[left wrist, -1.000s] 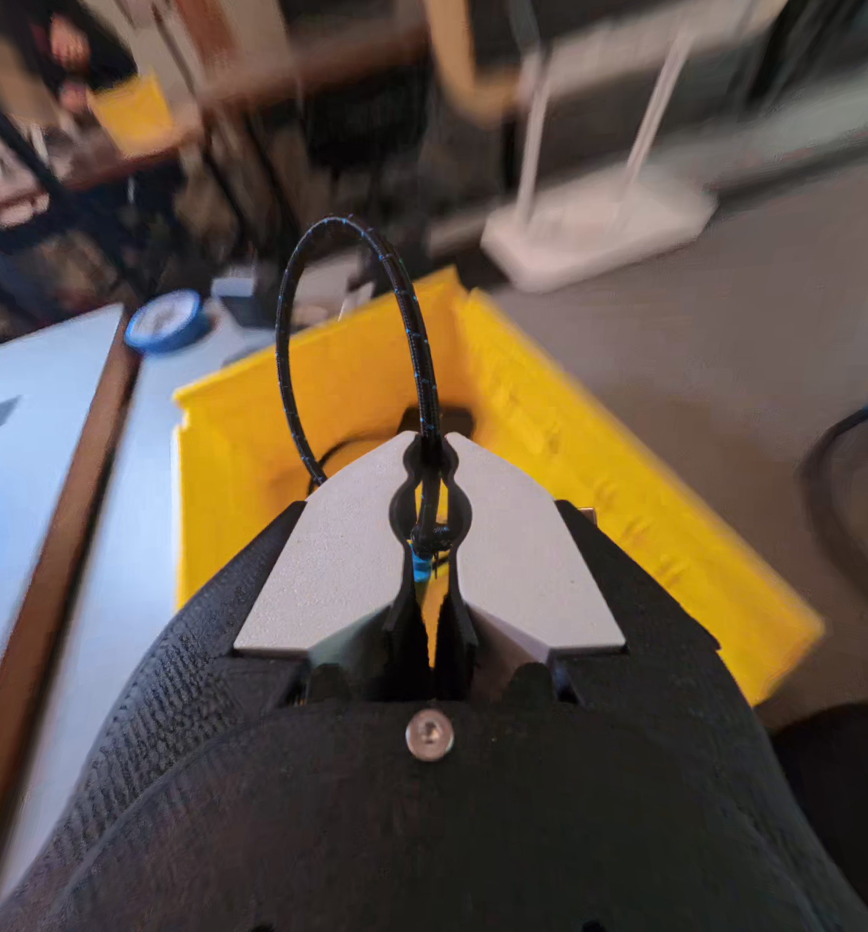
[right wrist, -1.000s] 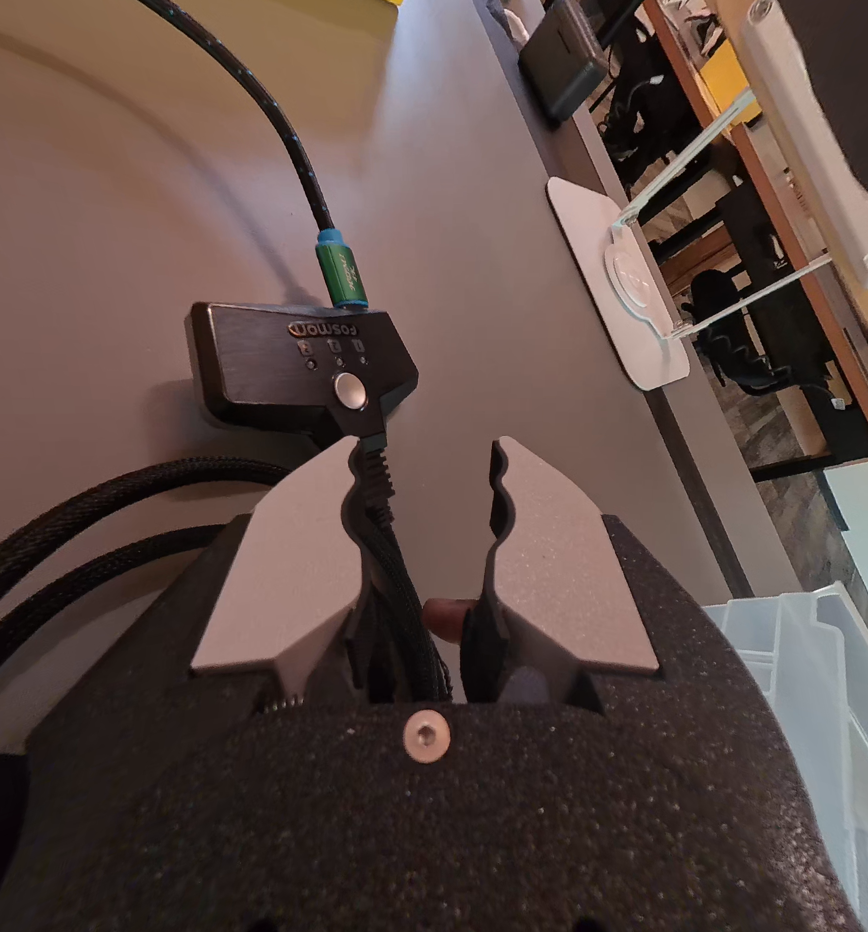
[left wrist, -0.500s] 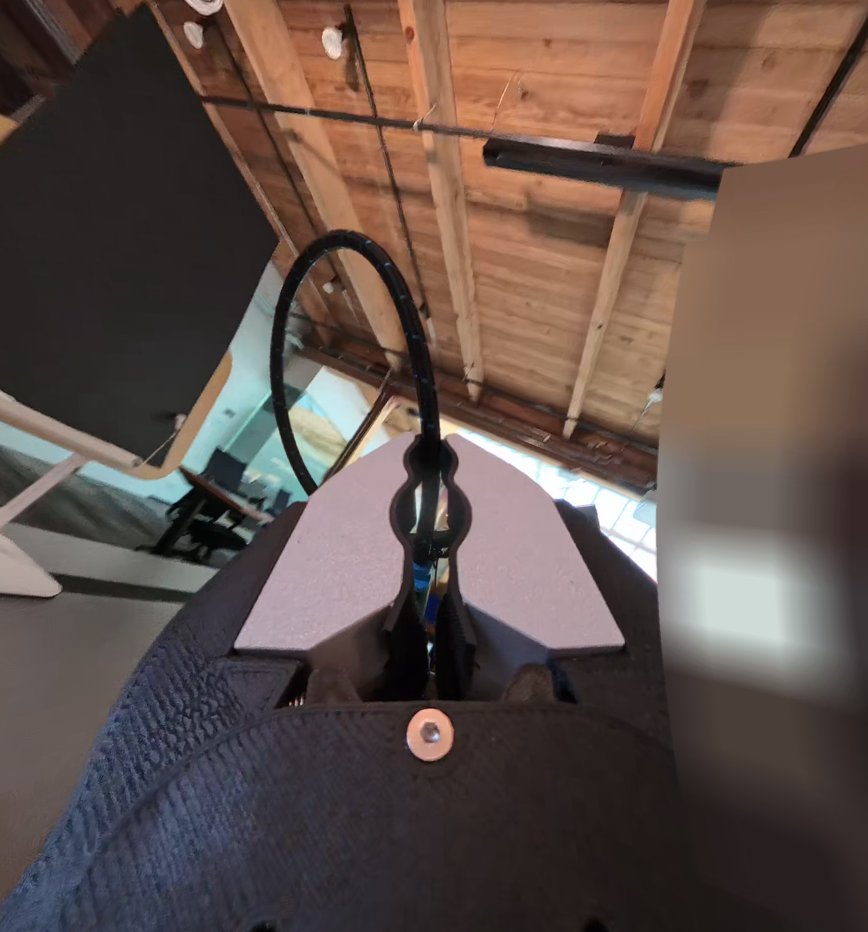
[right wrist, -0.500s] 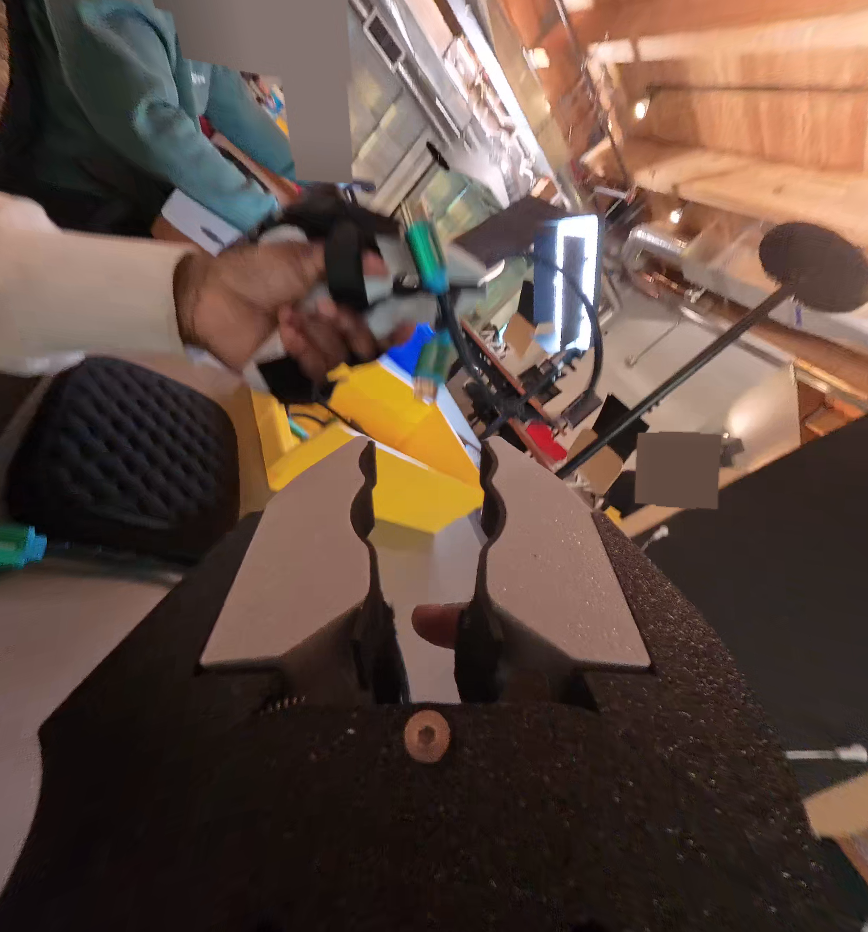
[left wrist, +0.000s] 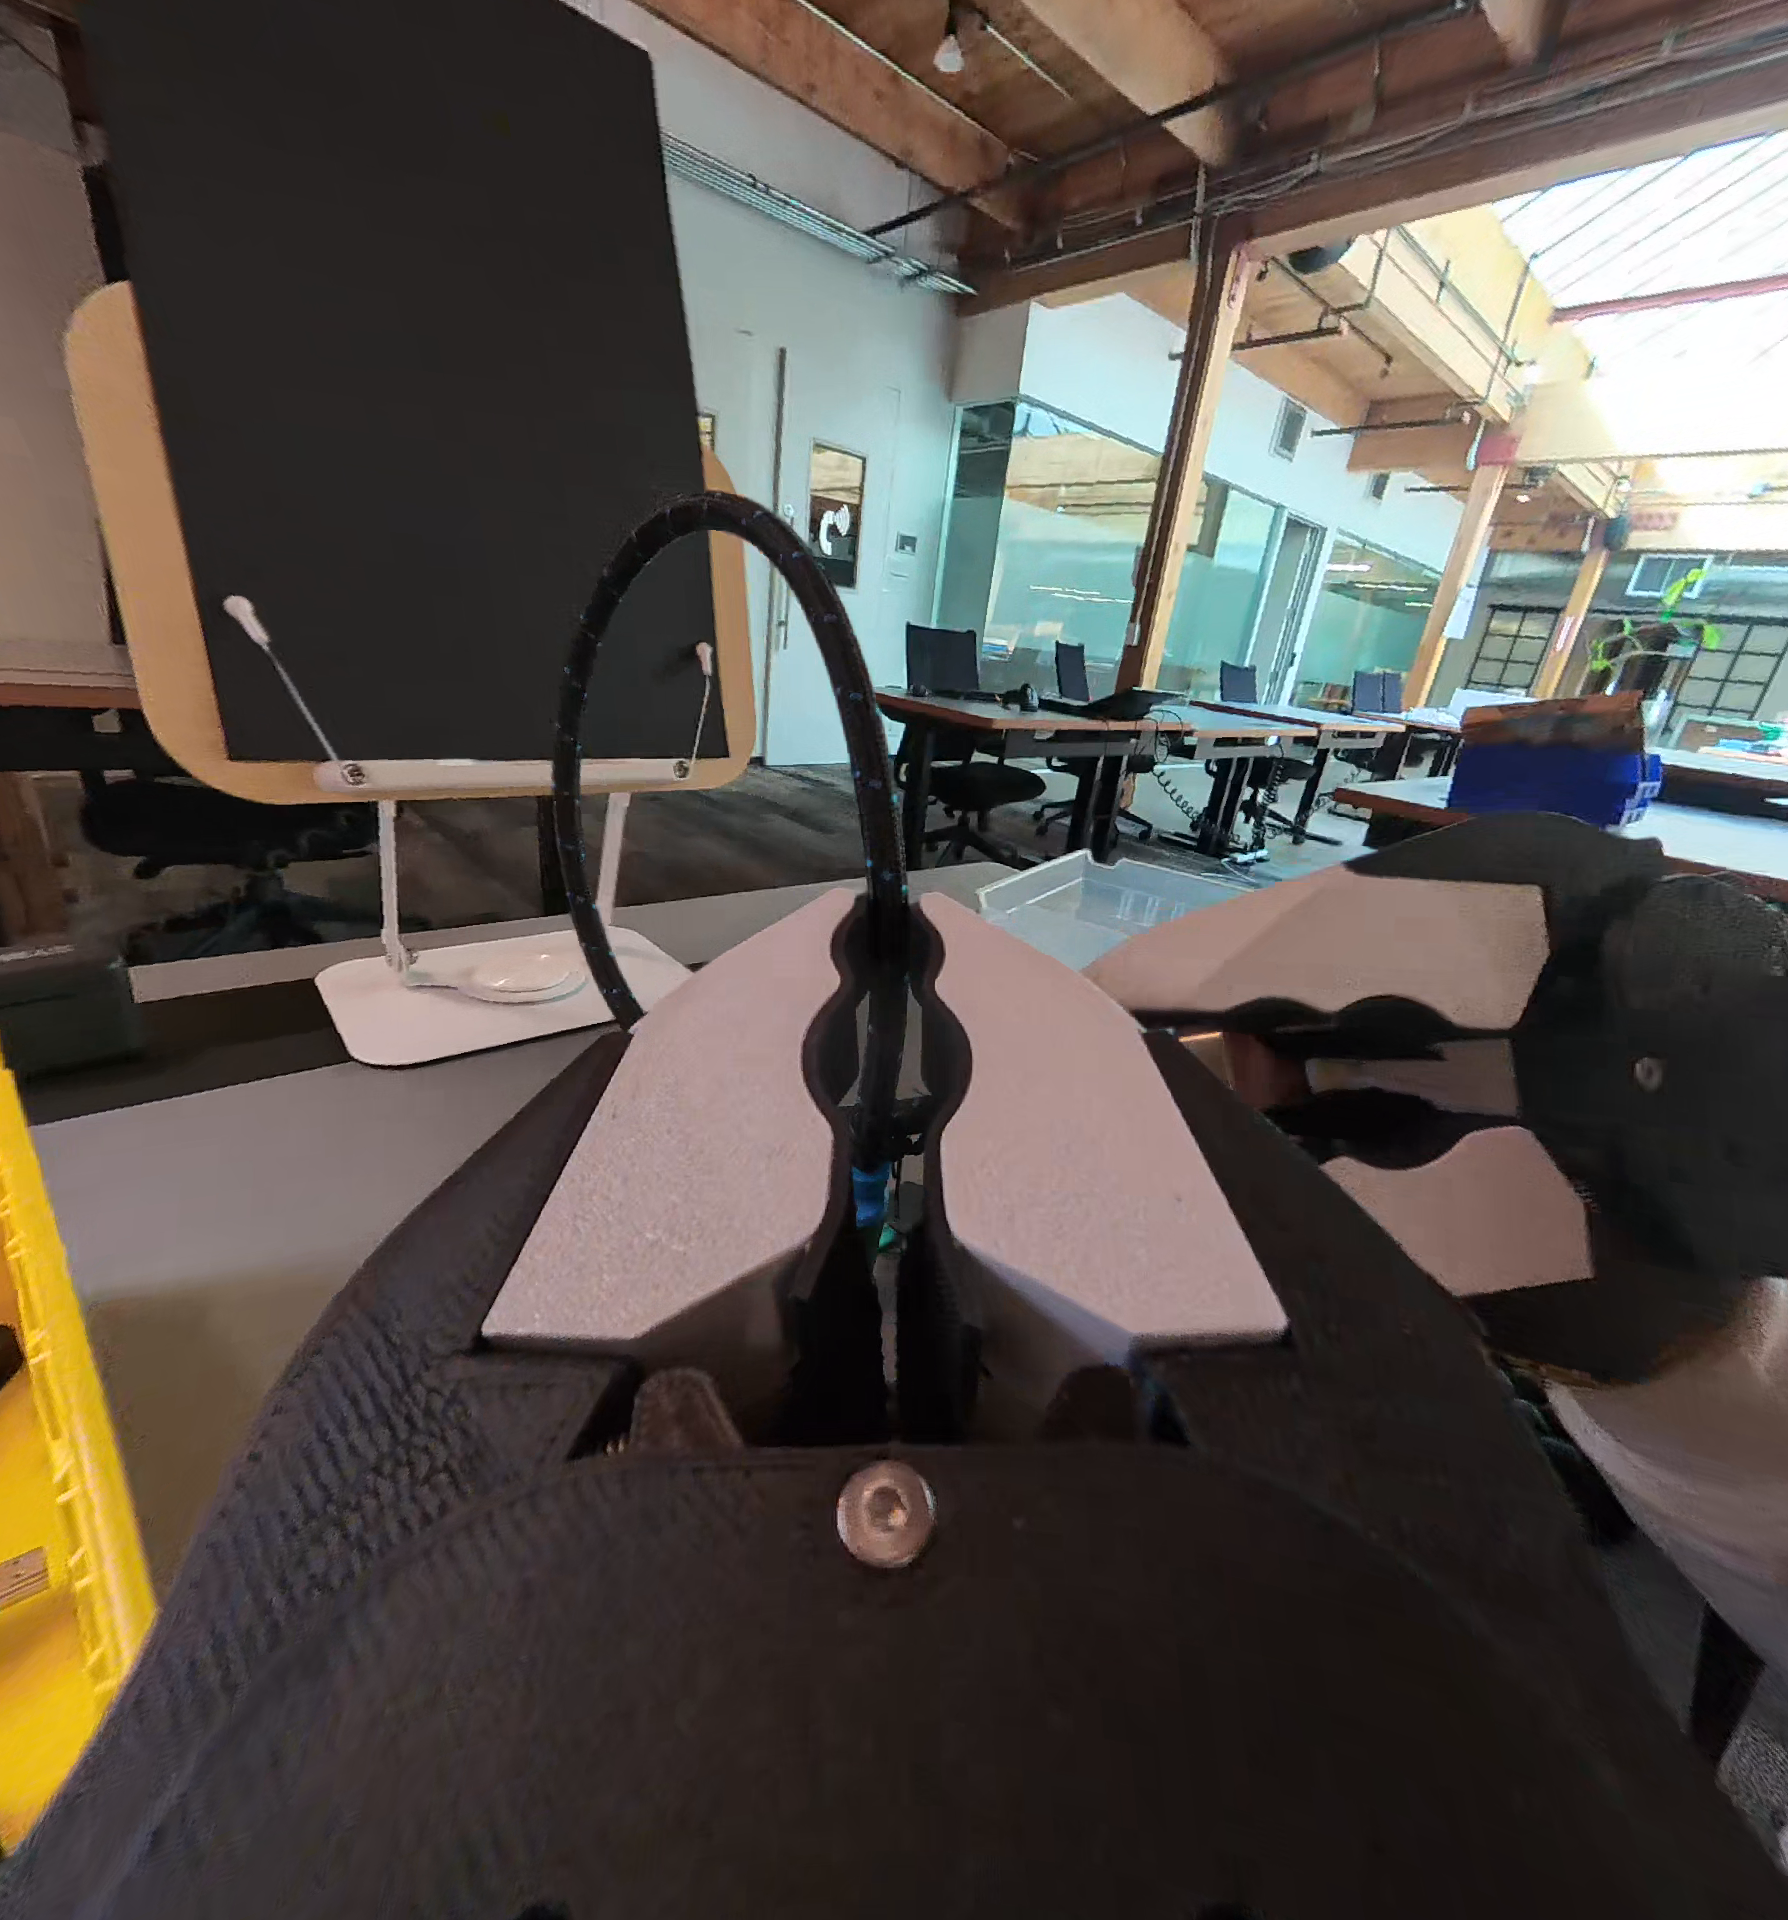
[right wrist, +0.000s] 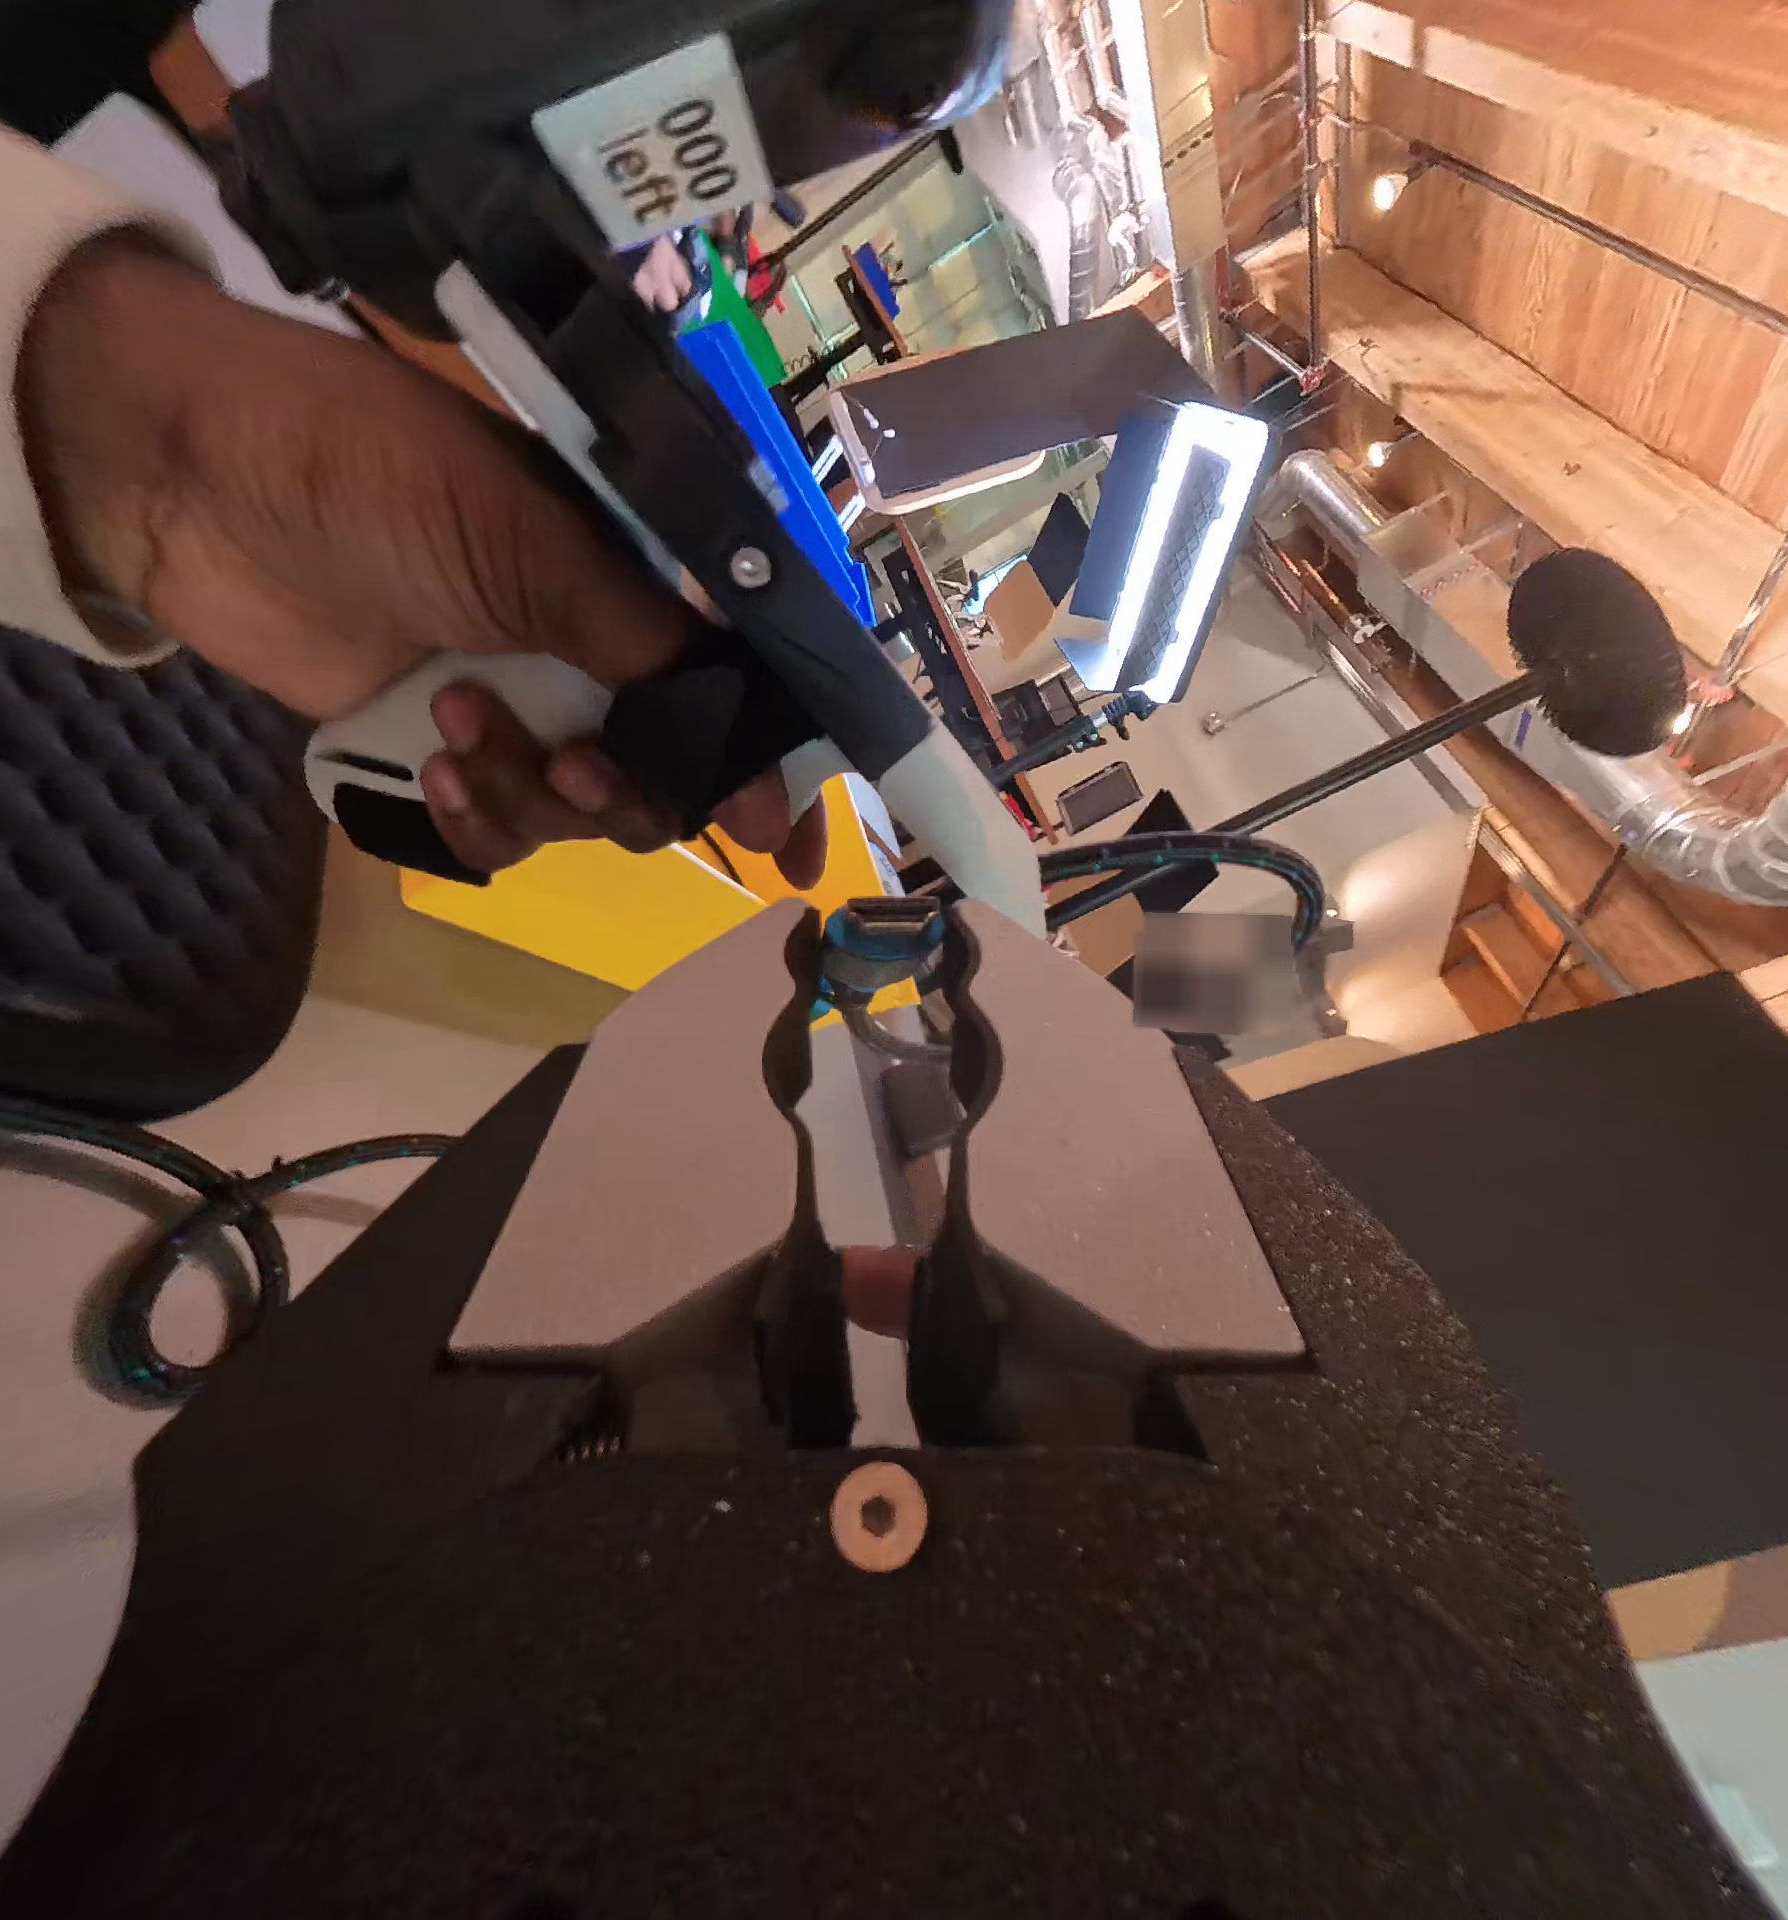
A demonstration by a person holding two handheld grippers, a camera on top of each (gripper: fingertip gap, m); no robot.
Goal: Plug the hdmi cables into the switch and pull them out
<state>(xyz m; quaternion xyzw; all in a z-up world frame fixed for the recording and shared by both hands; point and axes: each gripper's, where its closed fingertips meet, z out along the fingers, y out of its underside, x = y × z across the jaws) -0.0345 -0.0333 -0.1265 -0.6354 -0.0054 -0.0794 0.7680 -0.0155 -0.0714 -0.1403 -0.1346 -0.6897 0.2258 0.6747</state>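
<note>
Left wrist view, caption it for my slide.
Left gripper shut on a looping braided cable; right gripper alongside, above the grey table.

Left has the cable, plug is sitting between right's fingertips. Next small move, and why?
Probably close the right hand-held gripper on the plug. Its jaws stand apart with the plug's metal end between the fingertips, while the left hand-held gripper is shut on the HDMI cable. Whether the fingers already touch the plug is unclear.
</note>
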